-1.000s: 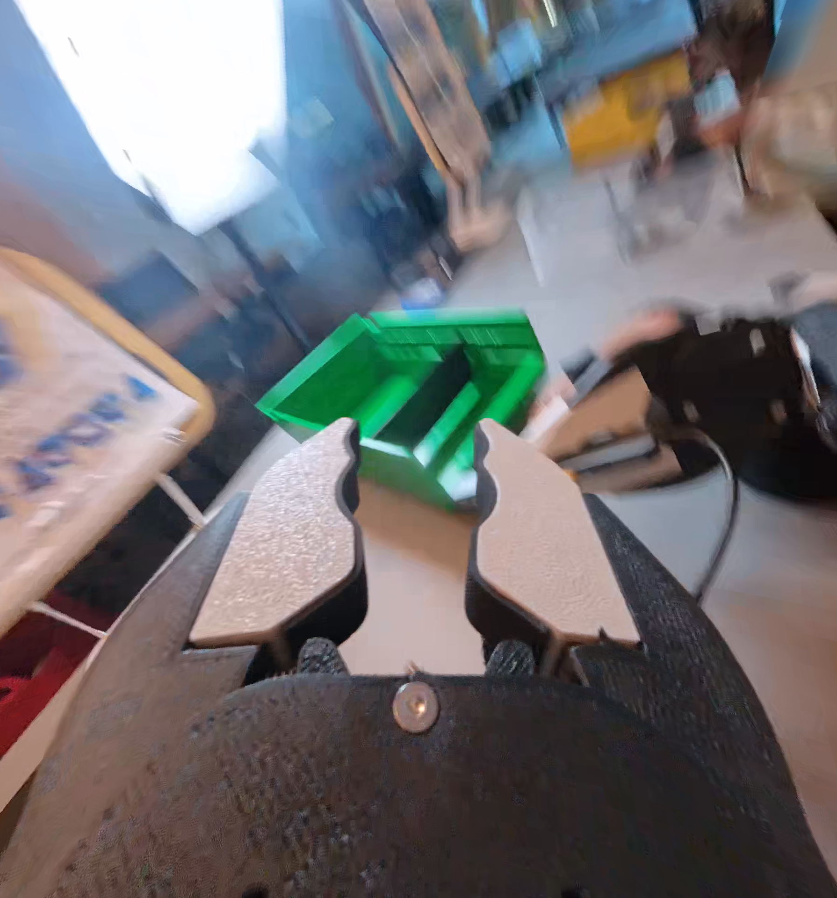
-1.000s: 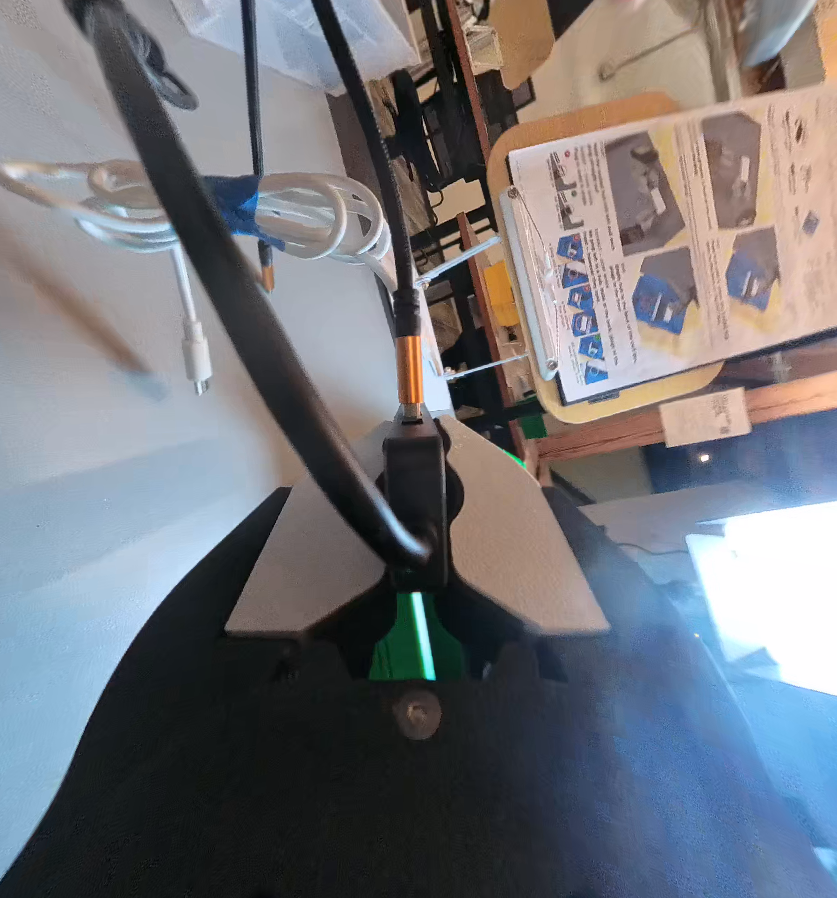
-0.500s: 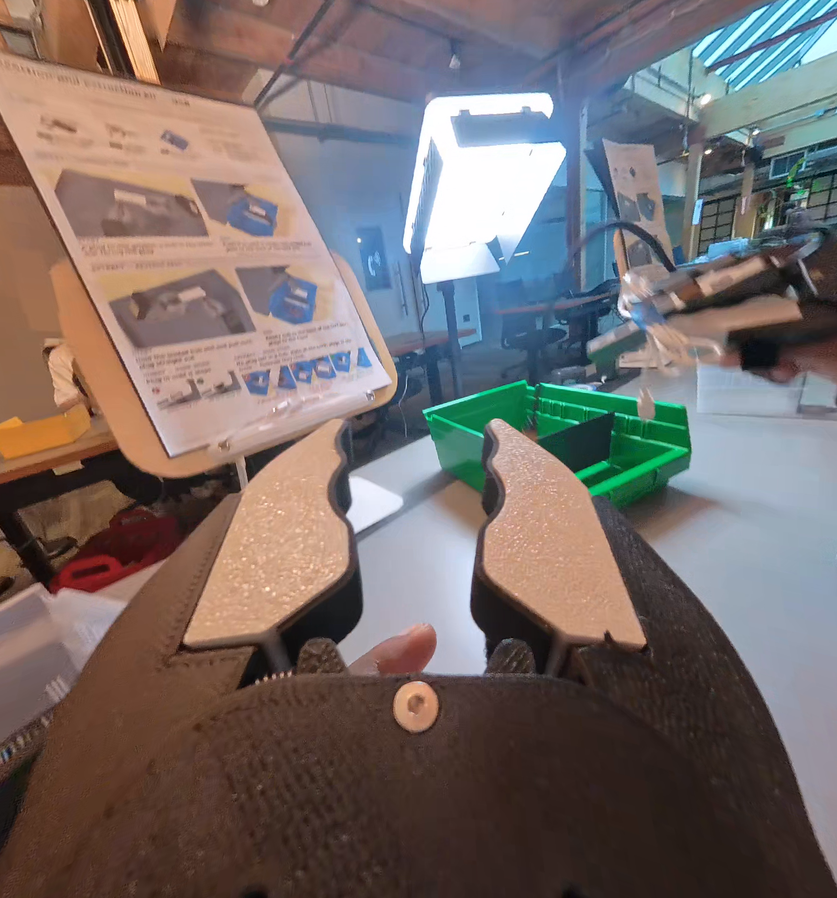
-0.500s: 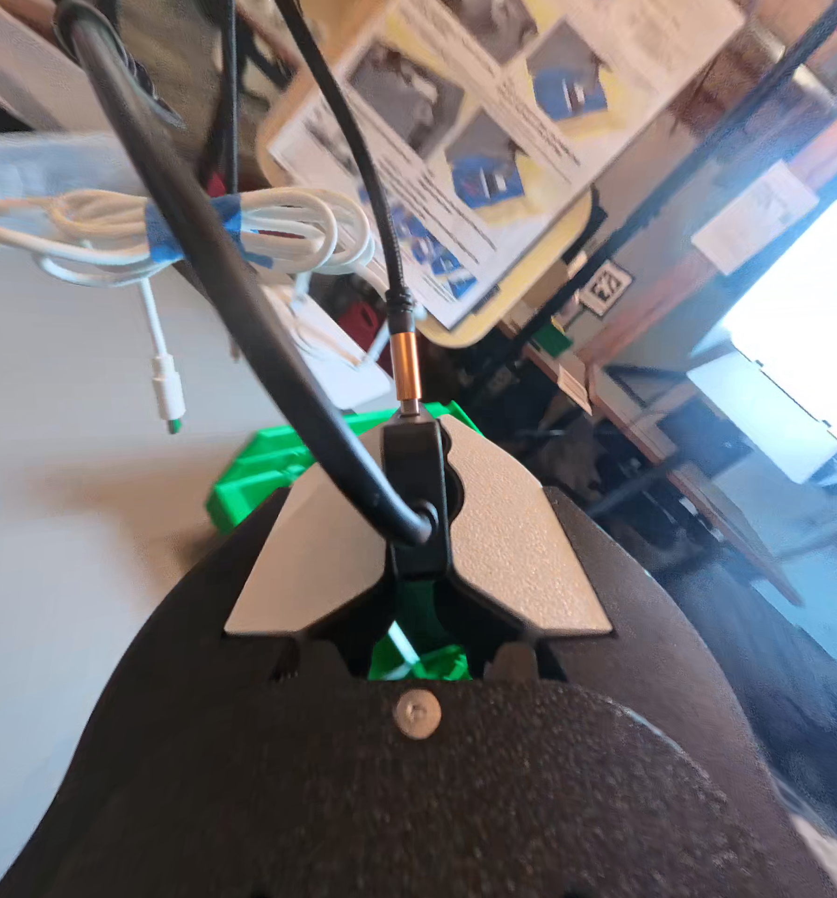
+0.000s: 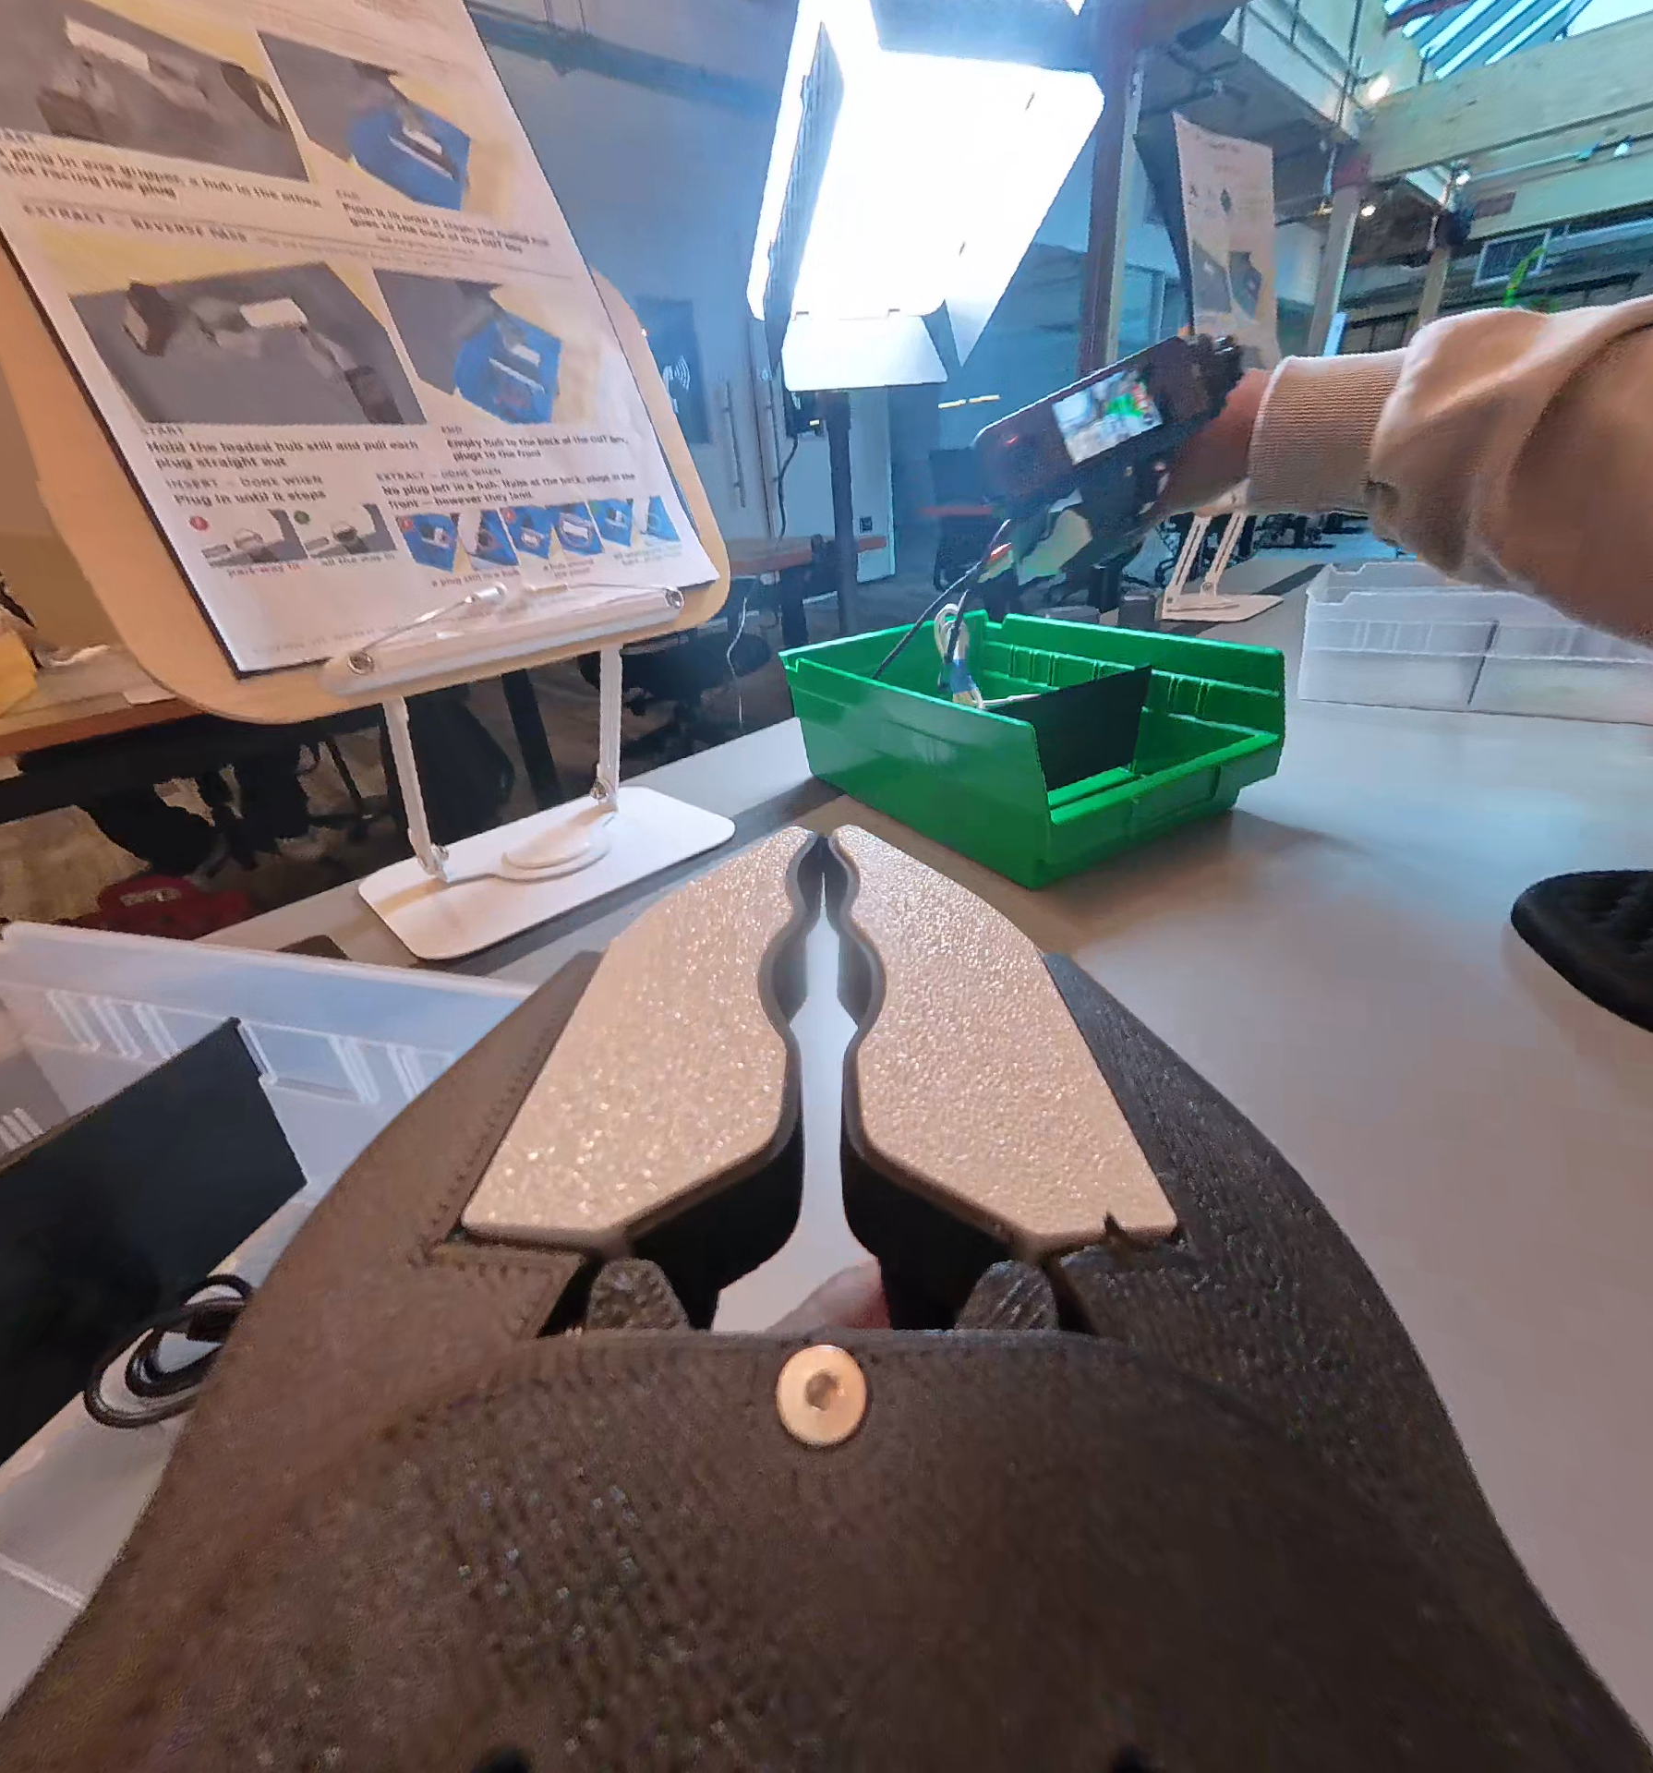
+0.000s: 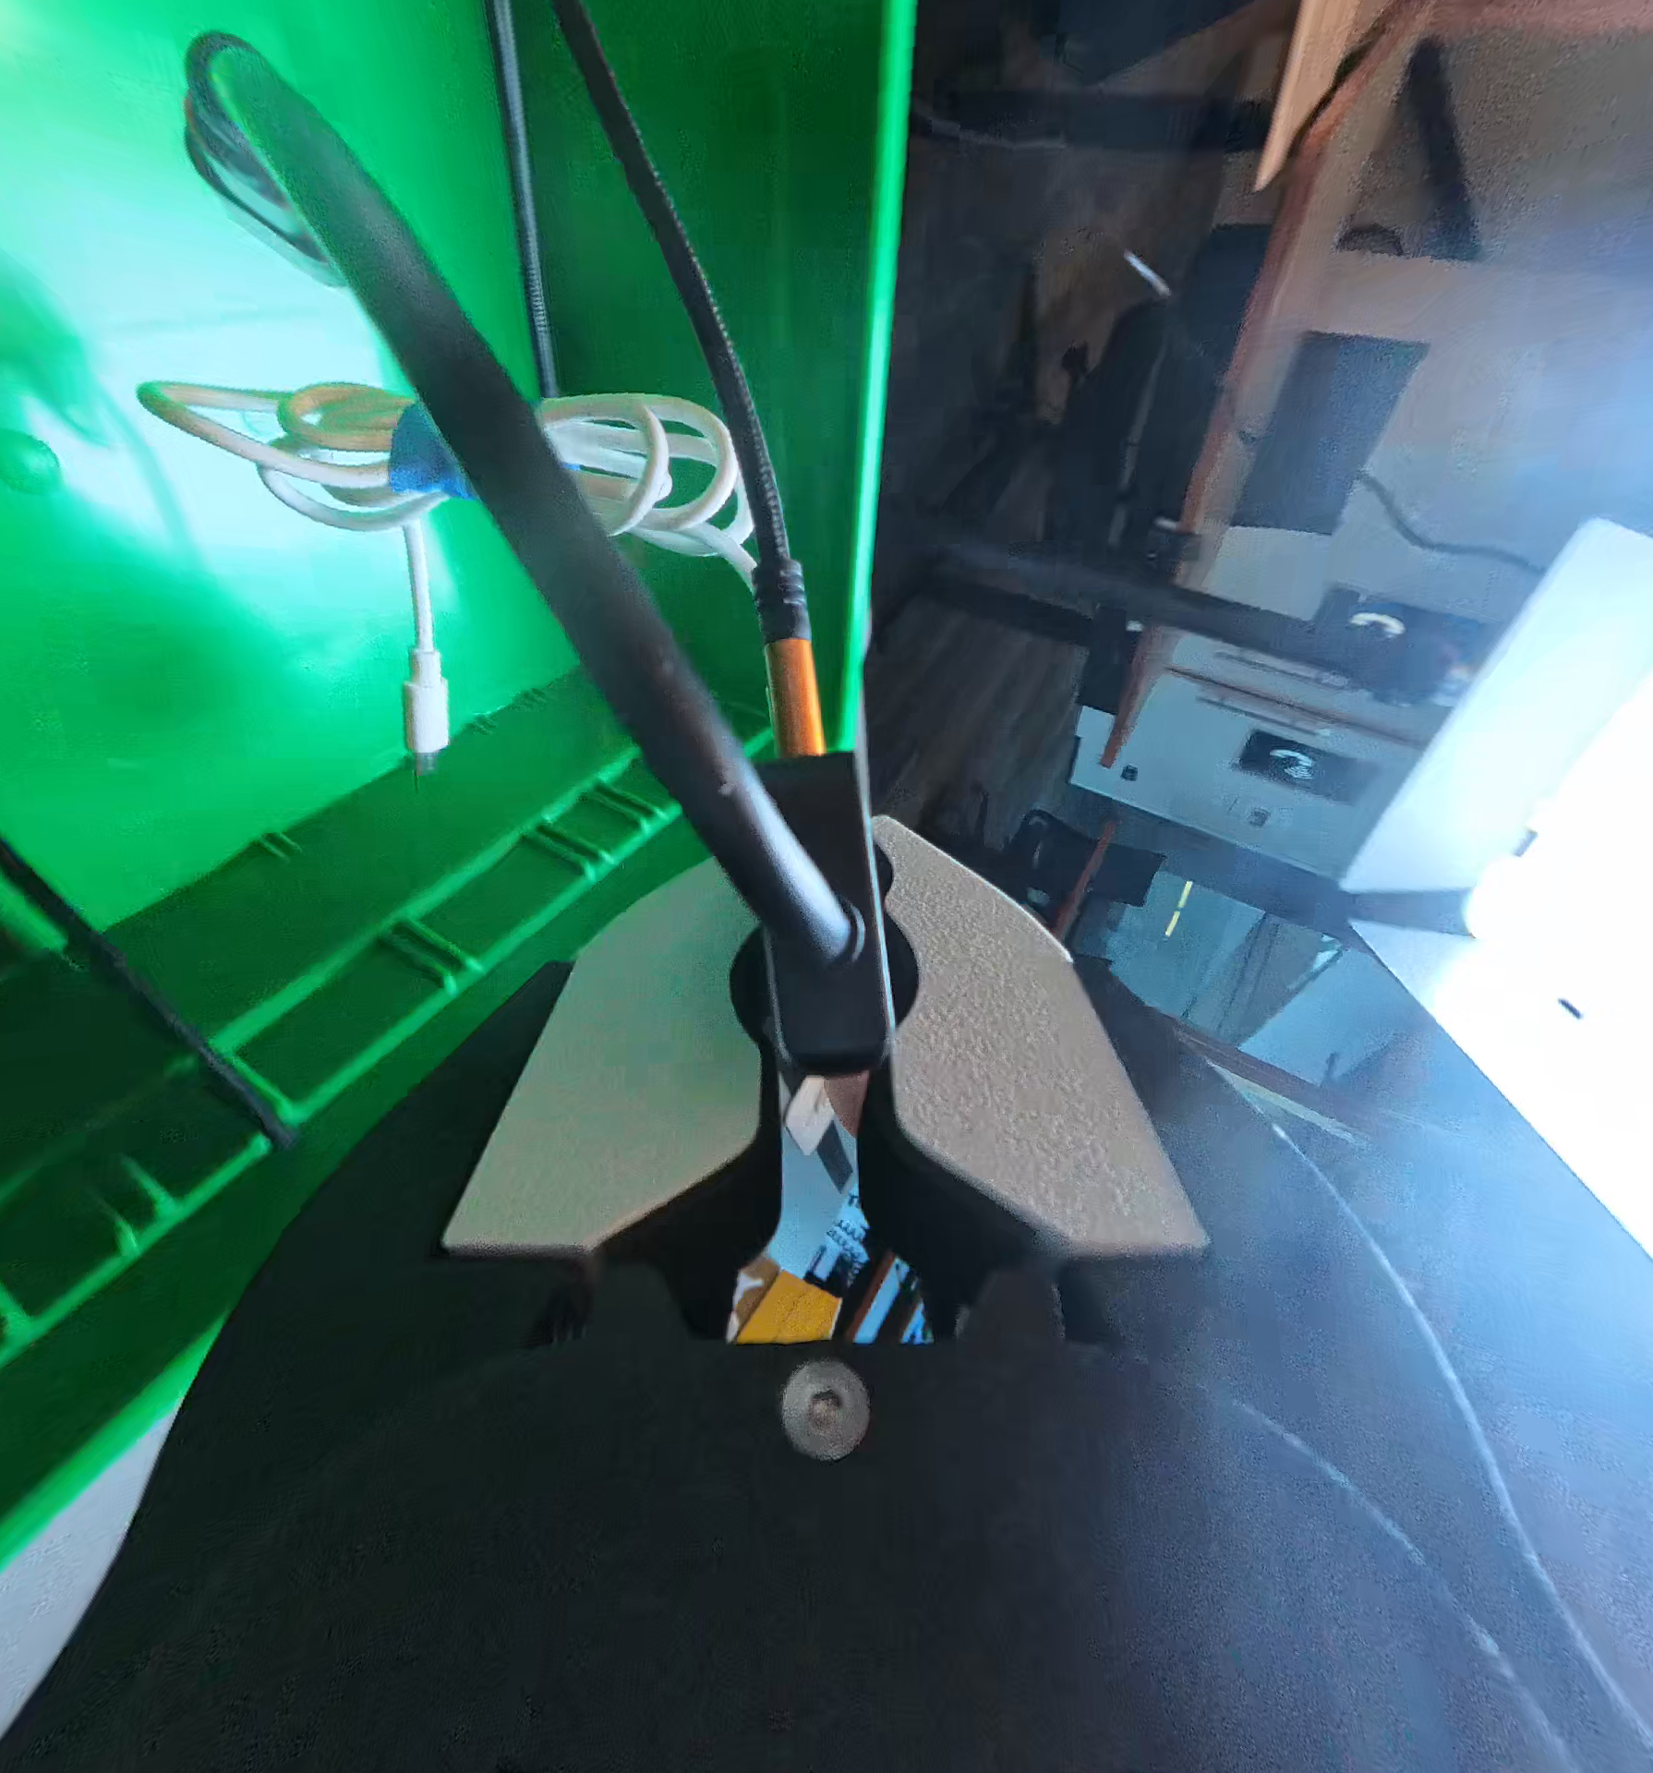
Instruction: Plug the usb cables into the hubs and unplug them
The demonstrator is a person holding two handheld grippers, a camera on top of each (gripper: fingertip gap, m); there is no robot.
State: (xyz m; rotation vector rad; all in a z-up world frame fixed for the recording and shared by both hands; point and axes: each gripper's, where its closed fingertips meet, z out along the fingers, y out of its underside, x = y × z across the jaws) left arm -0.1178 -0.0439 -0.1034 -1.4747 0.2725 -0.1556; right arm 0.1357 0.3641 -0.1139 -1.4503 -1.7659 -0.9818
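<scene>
My right gripper [image 6: 818, 854] is shut on a small black hub [image 6: 823, 959]. A thick black cable [image 6: 516, 460] and a braided black cable with an orange plug [image 6: 794, 691] lead out of the hub. A coiled white cable [image 6: 631, 460] bound with blue tape hangs beside them, its white plug [image 6: 424, 710] free. All this hangs inside the green bin [image 6: 228, 911]. In the left wrist view the right gripper [image 5: 1091, 432] is above the green bin [image 5: 947, 768], with the cables [image 5: 952, 652] dangling into it. My left gripper [image 5: 823, 844] is shut and empty, low over the grey table [image 5: 1379, 1199].
An instruction sheet on a white stand [image 5: 535, 863] is at the left. A clear bin [image 5: 228, 988] holding a black divider and a coiled black cable [image 5: 161, 1362] is at the lower left. A black mat [image 5: 1629, 940] lies at the right, and clear bins [image 5: 1475, 652] are behind it. The grippers' ends are close to 50 centimeters from one another.
My left gripper has closed from open, with nothing in it. My right gripper has carried the hub and its cables from above the table down into the green bin.
</scene>
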